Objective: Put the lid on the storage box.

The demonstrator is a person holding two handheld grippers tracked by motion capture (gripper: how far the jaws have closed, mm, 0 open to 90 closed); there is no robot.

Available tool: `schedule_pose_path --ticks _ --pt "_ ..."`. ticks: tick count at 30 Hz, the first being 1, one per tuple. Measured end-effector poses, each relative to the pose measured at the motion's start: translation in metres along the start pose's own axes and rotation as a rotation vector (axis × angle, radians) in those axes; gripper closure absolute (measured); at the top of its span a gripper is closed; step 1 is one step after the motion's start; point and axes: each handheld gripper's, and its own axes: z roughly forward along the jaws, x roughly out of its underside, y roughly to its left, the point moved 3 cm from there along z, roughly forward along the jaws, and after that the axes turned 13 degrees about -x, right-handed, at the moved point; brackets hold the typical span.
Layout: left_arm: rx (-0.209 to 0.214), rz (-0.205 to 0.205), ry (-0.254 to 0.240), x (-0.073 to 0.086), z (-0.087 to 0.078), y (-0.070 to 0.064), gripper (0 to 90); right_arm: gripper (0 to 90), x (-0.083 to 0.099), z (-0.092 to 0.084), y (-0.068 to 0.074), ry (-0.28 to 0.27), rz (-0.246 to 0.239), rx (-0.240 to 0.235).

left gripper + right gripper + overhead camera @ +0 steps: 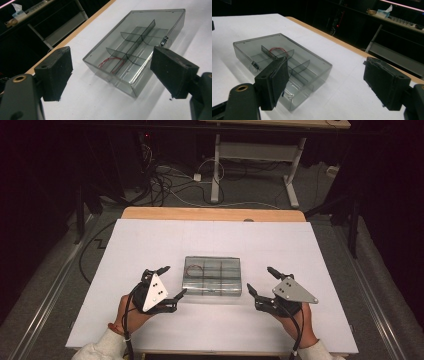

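Smoke-grey transparent plastic organiser box (213,276), rectangular, lid closed, with inner dividers forming compartments; we log it at the centre of the white table sheet (150,240), lying flat, its long side across the table; a thin red wire loop (109,60) lies in one compartment, at about 10 o'clock within the box as the high view shows it; a small metal latch (164,41) sits on one long wall, apparently fastened.

Left gripper (169,283), black, two-jaw, with grey three-cornered plate: jaws spread wide, holding nothing; we place it at 9 o'clock of the box, just beside its short wall, apart from it.

Right gripper (263,280), same make: jaws spread wide, holding nothing; we place it at 3 o'clock of the box, near but apart.

Progress, as we judge it: work on the box has not begun; lid shut, contents undisturbed, no contact made; both grippers flank the box as if ready to steady or open it; everything is left to do, starting with a first grip on wall or latch.
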Motion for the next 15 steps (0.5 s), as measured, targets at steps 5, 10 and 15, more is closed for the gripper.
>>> schedule_pose_path --ticks 5,10,15 --pt "0.007 0.017 0.011 0.009 -0.003 -0.002 17.3 20.1 0.007 -0.007 0.0 0.01 0.001 0.002" --pt "0.018 0.012 0.018 0.018 -0.006 -0.002 17.3 19.8 0.014 -0.013 -0.002 0.016 -0.011 0.008" --pt "0.017 0.014 0.035 0.028 -0.009 -0.002 17.2 19.6 0.024 -0.019 -0.003 0.026 -0.028 0.008"
